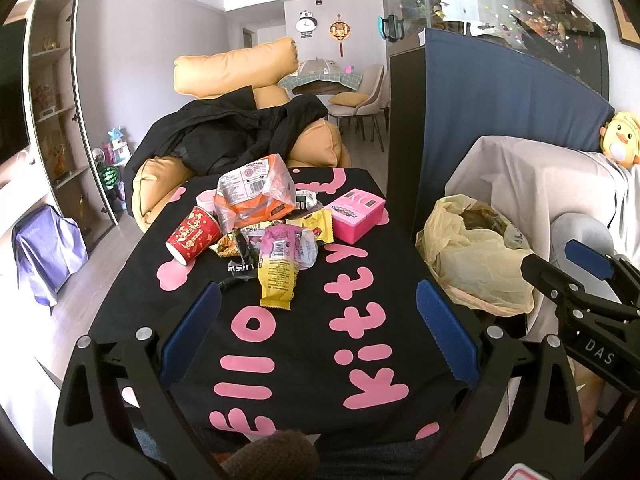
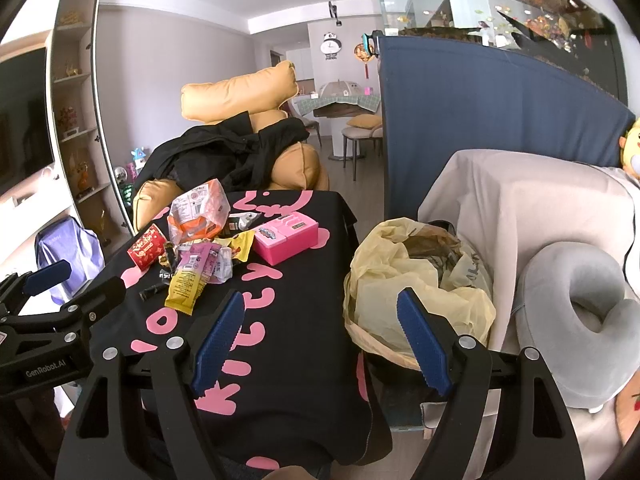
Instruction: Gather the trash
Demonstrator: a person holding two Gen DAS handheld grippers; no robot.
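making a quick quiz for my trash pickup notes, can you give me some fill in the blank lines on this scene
1. The red paper cup lies on its ____.
2. The bin beside the table is lined with a ____ plastic bag.
3. Both the left gripper and the right gripper are ____ and hold nothing.
4. The box next to the wrapper pile is ____ in colour.

Missing words: side; yellow; open; pink

Home living room: sofa [image 1: 240,68], fish tank [image 1: 512,12]
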